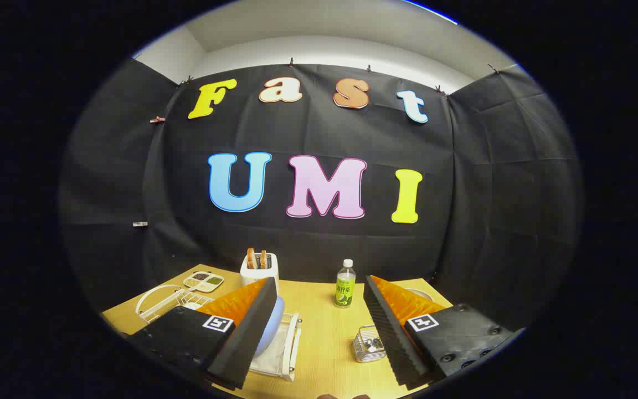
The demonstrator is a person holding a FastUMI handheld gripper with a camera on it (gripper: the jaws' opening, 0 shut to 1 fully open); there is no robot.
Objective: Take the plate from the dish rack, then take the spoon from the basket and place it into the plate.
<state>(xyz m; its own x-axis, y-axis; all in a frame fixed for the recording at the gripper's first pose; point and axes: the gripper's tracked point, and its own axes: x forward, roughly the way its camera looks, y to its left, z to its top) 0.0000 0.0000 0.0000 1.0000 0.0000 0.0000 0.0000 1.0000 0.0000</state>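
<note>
The plate (276,327), pale blue, stands on edge in the white dish rack (284,354) at the near left of the wooden table (324,338), and your left finger (247,327) covers most of it, so you see just its rounded right edge. The wire basket (369,344) sits to the right of the rack, just inside your right finger (391,338), with something shiny in it that may be the spoon, though it is too small to tell for sure. Your gripper (319,382) is spread wide, its fingers well apart, and it has nothing in its grasp; bare table lies between them. Whether the left finger touches the plate you cannot tell. Farther back, a green-labelled bottle (345,284) with a white cap stands upright near the middle of the table. To its left a white toaster (260,270) holds two slices of bread (257,258) sticking up from its slots. Farther left lies a small divided tray (204,281) with dark and green contents, and nearer to you on that side a second white wire rack (166,302). A round pale dish (421,292) peeks out beyond the right finger, at the far right of the table.
</note>
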